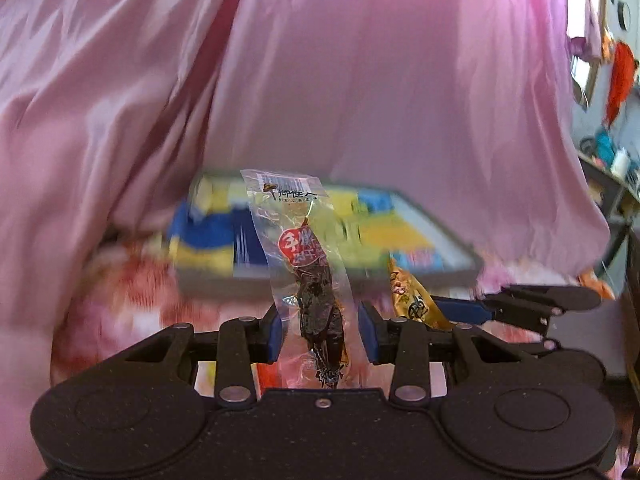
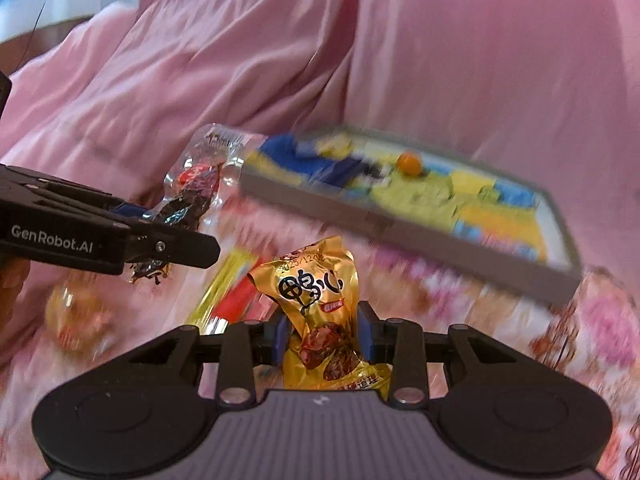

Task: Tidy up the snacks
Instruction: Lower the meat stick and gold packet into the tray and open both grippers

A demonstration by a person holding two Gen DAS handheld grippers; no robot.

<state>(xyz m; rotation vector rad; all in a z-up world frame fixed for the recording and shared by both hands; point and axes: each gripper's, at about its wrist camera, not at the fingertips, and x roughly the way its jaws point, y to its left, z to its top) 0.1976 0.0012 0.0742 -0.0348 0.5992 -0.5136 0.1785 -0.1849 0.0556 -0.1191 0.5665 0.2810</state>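
Clearly both hand-held tools carry a snack. The left gripper (image 1: 322, 330) has its blue pads (image 1: 275, 332) pressed on the sides of a clear packet (image 1: 304, 264) that holds a dark strip of dried meat and bears a red label; the packet stands upright between the jaws and reaches well above them. The right gripper (image 2: 325, 334) is clamped on a gold foil packet (image 2: 316, 304) printed with black characters, its crumpled top poking up past the fingertips and its lower end running back toward the camera.

Ahead of both grippers, a little beyond the held packets, lies a shallow grey tray (image 2: 400, 228) filled with blue and yellow wrapped snacks, with one small orange round thing (image 2: 409, 163) among them. In the right wrist view the left gripper (image 2: 176, 216) enters from the left with its clear packet, just beside the tray's near left corner. Below and to the left of the right gripper a yellow and red packet (image 2: 232, 296) lies on a pink flowered cloth (image 2: 580, 340); further left sits a blurred round orange snack (image 2: 76, 316). Behind the tray rises a heap of pink satin fabric (image 1: 320, 80). In the left wrist view the gold packet and the right gripper (image 1: 460, 312) show just to the right.
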